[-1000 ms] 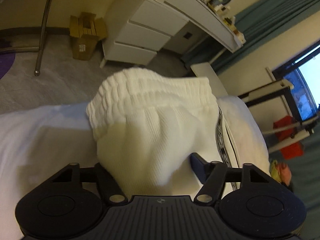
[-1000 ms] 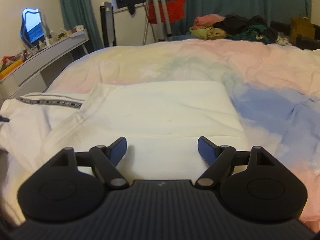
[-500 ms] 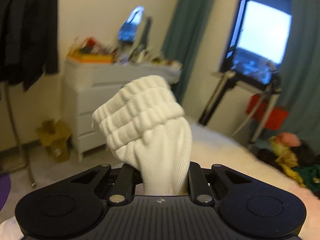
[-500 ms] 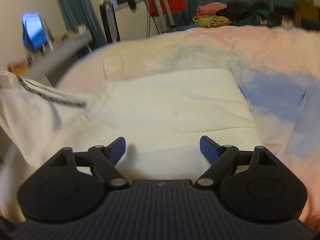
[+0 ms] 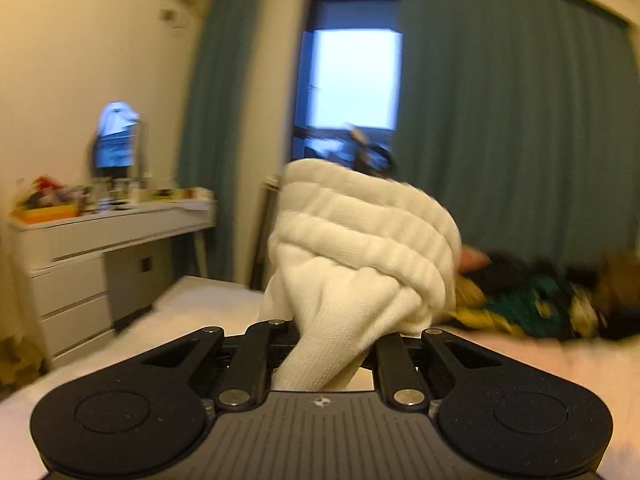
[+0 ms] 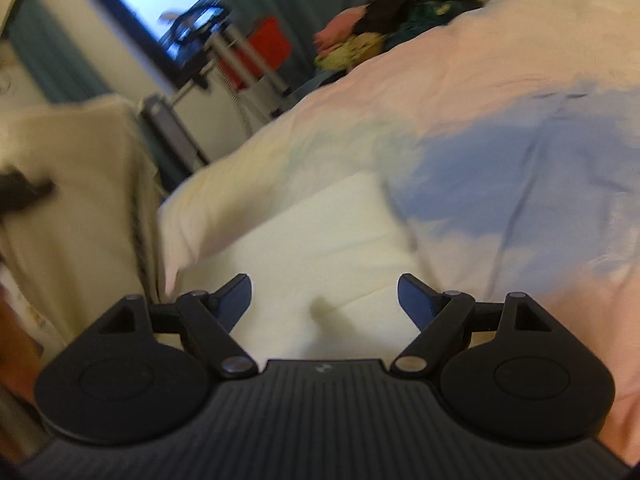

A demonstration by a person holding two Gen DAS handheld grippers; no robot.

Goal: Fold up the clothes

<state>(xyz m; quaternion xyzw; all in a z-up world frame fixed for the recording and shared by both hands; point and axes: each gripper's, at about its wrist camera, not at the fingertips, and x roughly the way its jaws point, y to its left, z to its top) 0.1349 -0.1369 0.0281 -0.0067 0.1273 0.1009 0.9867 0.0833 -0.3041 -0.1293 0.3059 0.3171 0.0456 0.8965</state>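
Left holds garment, right free.
My left gripper point(image 5: 326, 344) pinches the white garment's ribbed waistband point(image 5: 360, 236); my right gripper point(image 6: 325, 298) is spread wide above the folded portion point(image 6: 320, 248) on the bed point(image 6: 500, 128).

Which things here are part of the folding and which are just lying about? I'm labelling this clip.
In the job:
white garment, ribbed end clamped in the left gripper
right gripper, open above the garment's part on the bed

Lying about:
clothes pile
dresser with clutter and mirror
curtains
red item by the stand
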